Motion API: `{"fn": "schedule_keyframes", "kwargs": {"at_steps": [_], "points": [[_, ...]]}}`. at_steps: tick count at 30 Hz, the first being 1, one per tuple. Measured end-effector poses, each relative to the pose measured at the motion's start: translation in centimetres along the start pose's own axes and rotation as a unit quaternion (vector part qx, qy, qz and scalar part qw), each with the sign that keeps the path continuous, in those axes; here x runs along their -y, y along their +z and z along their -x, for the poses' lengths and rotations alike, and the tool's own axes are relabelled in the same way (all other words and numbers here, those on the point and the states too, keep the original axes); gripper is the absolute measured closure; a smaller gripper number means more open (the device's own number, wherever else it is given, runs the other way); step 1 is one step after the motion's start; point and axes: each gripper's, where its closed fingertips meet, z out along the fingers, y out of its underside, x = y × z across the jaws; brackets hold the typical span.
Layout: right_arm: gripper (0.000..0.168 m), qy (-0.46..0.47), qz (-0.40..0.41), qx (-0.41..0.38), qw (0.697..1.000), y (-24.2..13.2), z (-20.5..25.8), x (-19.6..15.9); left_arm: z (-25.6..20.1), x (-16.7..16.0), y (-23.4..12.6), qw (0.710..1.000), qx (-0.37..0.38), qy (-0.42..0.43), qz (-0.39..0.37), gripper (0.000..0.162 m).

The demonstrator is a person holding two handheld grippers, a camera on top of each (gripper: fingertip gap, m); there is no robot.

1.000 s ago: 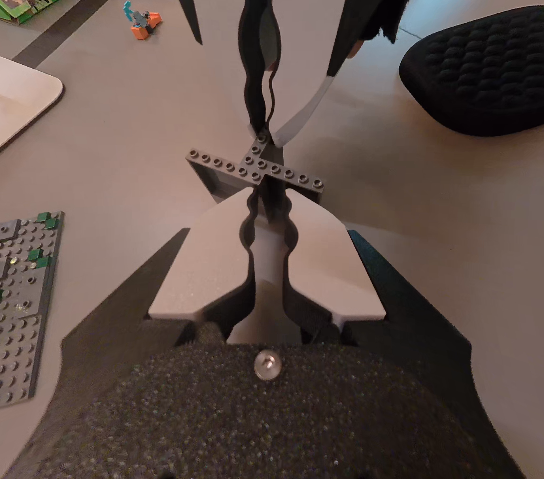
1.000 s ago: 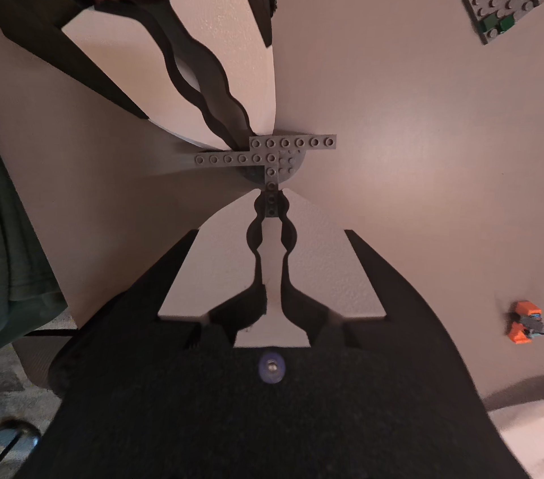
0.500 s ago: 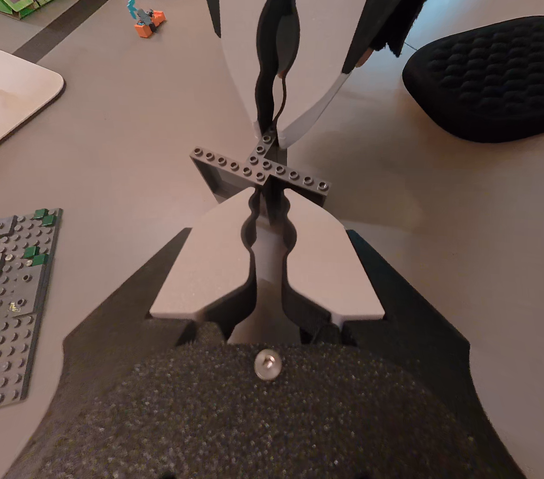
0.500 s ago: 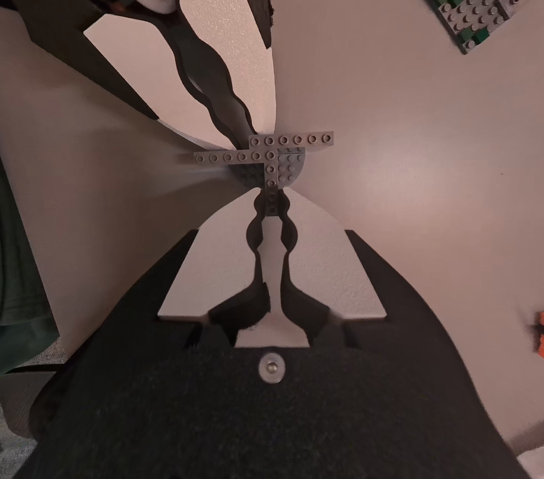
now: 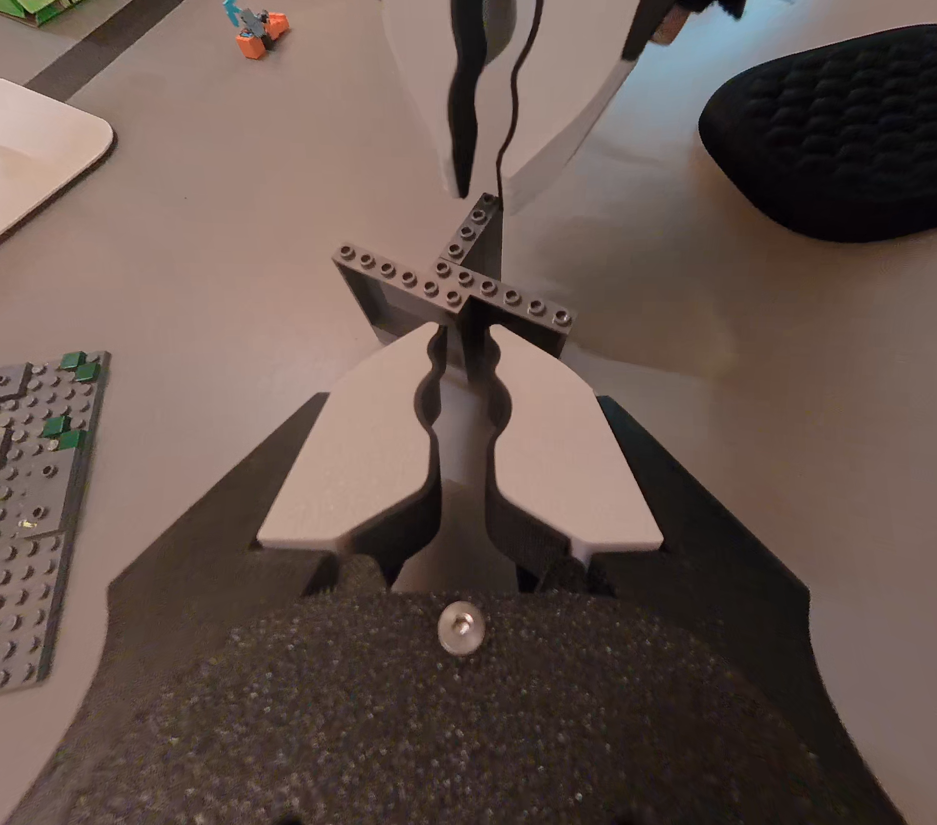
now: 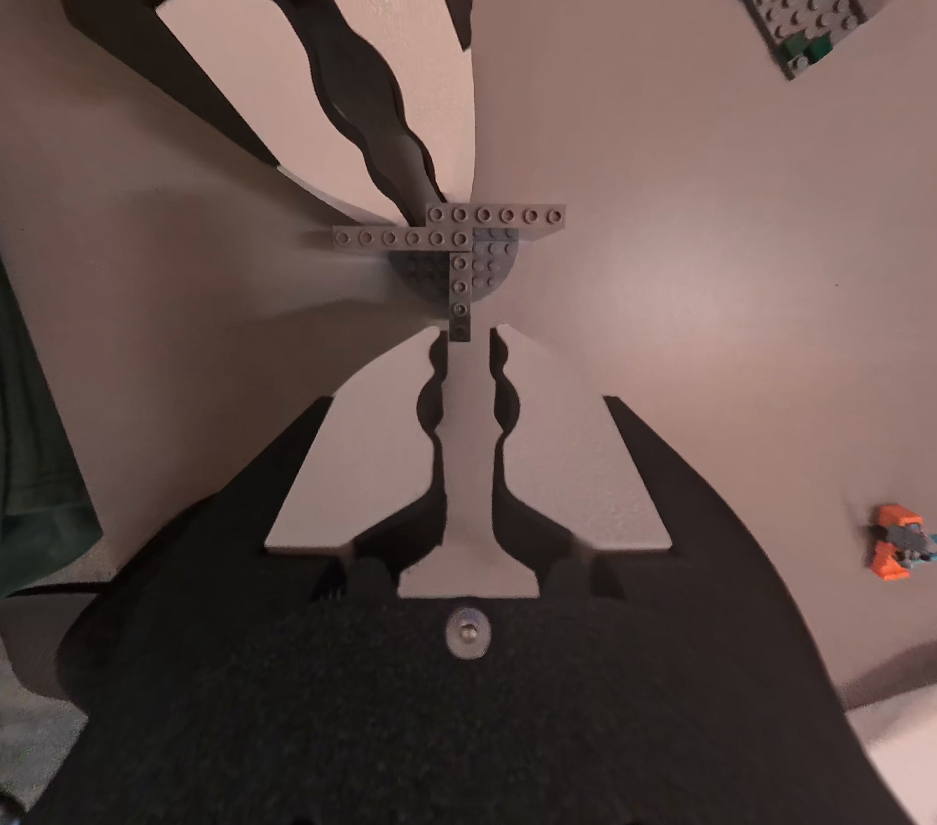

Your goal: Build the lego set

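my left gripper (image 5: pixel 464 334) points forward and down at the table (image 5: pixel 253 202), fingers nearly together, clamped on the near panel of the dark grey lego assembly (image 5: pixel 451 288) right at my tips. my right gripper (image 6: pixel 469 332) comes in from the opposite side, looking almost straight down, jaws a little apart with the end of a studded bar between the tips; can't tell if they touch it. the assembly stands on the table, three studded bars over a round grey plate (image 6: pixel 487 263). grey baseplate (image 5: pixel 35 511) with green tiles well left of my left gripper, small orange figure (image 5: pixel 258 30) far ahead-left, black cushion (image 5: pixel 836 131) ahead-right.
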Motion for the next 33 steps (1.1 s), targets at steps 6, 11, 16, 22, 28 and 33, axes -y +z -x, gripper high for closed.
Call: {"fn": "schedule_keyframes", "kwargs": {"at_steps": [6, 11, 16, 22, 28, 33], "points": [[0.161, -0.009, 0.018, 0.007, 1.0, 1.1, 0.4, -0.2, -0.1, 0.0, 0.0, 1.0, 0.0, -0.001, -0.002, 0.15], [0.161, -0.007, 0.024, 0.006, 1.0, 1.1, 0.5, -0.2, 0.0, 0.0, 0.1, 1.0, -0.003, -0.011, -0.003, 0.151], [0.161, 0.007, 0.031, 0.005, 0.999, 1.1, 0.5, -0.2, 0.0, 0.0, 0.1, 1.0, -0.003, -0.013, -0.003, 0.151], [0.161, 0.014, 0.026, -0.004, 1.0, 1.2, 0.5, -0.1, 0.1, -0.1, 0.1, 1.0, -0.005, -0.014, -0.005, 0.151], [0.149, 0.048, -0.055, 0.017, 0.997, 0.1, 0.9, 0.0, 1.0, -0.2, -1.4, 1.0, 0.012, -0.023, -0.017, 0.144], [0.139, 0.078, -0.141, 0.013, 0.987, 0.6, 0.9, -1.0, -0.4, 1.2, -3.5, 0.997, -0.021, -0.056, -0.057, 0.143]]}}
